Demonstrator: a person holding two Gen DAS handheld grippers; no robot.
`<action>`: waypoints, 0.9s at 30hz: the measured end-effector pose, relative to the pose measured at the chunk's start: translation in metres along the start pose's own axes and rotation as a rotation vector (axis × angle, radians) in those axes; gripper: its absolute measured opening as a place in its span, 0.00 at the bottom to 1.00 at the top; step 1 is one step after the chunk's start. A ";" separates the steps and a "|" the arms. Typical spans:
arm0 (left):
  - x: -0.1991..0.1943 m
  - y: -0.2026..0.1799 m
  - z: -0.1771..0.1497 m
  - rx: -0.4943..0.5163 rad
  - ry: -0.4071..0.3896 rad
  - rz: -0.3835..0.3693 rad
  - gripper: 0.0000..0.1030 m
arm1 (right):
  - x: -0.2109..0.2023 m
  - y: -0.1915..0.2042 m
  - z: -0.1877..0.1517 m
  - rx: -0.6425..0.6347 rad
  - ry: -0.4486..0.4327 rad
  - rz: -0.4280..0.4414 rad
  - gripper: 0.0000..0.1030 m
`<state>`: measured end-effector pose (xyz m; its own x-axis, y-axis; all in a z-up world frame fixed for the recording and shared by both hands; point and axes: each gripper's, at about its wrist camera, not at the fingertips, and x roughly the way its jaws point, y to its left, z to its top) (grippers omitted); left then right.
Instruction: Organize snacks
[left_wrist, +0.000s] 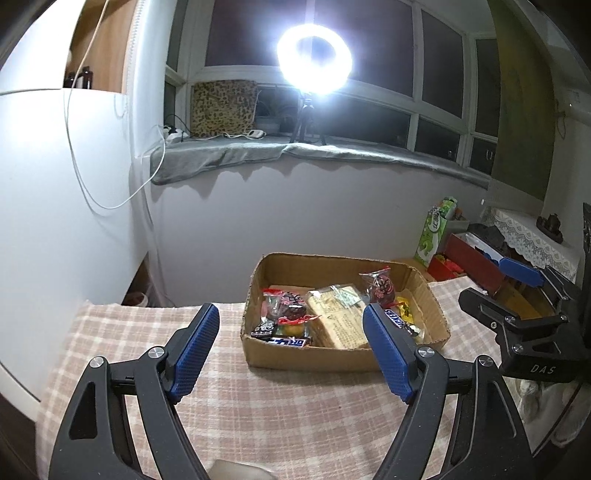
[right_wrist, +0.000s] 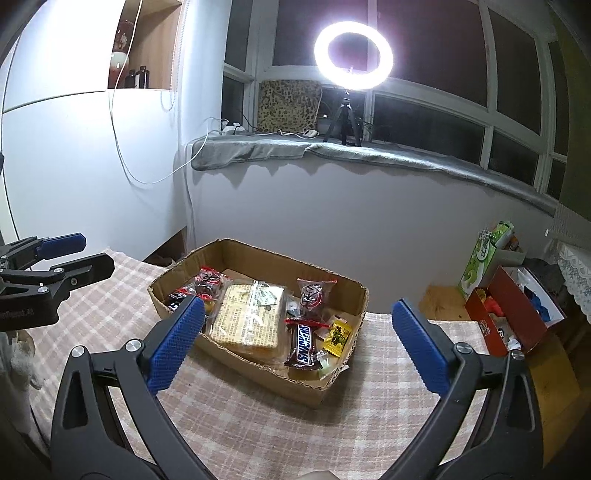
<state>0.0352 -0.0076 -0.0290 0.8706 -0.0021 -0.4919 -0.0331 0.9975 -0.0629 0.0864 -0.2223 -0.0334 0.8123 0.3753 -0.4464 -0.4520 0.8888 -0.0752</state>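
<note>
A shallow cardboard box (left_wrist: 306, 360) (right_wrist: 258, 373) sits on the checked tablecloth (left_wrist: 258, 413) (right_wrist: 258, 435). Inside lie a large pack of crackers (left_wrist: 341, 321) (right_wrist: 247, 321), a Snickers bar (right_wrist: 304, 349) (left_wrist: 397, 319), red-wrapped sweets (left_wrist: 382, 286) (right_wrist: 314, 293), a yellow sachet (right_wrist: 338, 338) and other small packets. My left gripper (left_wrist: 291, 325) stands open in front of the box with nothing between its fingers. My right gripper (right_wrist: 297, 319) is also open and empty, short of the box. Each gripper shows at the edge of the other's view: the right one (left_wrist: 517, 291), the left one (right_wrist: 74, 258).
Beyond the table's right edge stand a red box (right_wrist: 513, 314) (left_wrist: 469, 258) and a green carton (right_wrist: 480, 264) (left_wrist: 436, 230) on the floor. A white cabinet (left_wrist: 55, 221) is on the left. A ring light (right_wrist: 352, 55) glares from the windowsill.
</note>
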 end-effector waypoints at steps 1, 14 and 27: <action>-0.001 0.000 0.000 0.002 0.000 0.000 0.78 | 0.000 0.000 0.000 -0.002 0.000 -0.001 1.00; -0.003 -0.008 -0.001 0.013 -0.006 0.005 0.78 | 0.001 0.001 0.000 -0.009 0.004 0.000 1.00; -0.004 -0.010 -0.001 0.021 -0.006 0.001 0.78 | 0.001 0.000 -0.001 -0.011 0.005 0.000 1.00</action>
<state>0.0313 -0.0173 -0.0273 0.8736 -0.0011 -0.4866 -0.0233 0.9988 -0.0442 0.0869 -0.2221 -0.0343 0.8104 0.3742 -0.4508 -0.4562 0.8858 -0.0847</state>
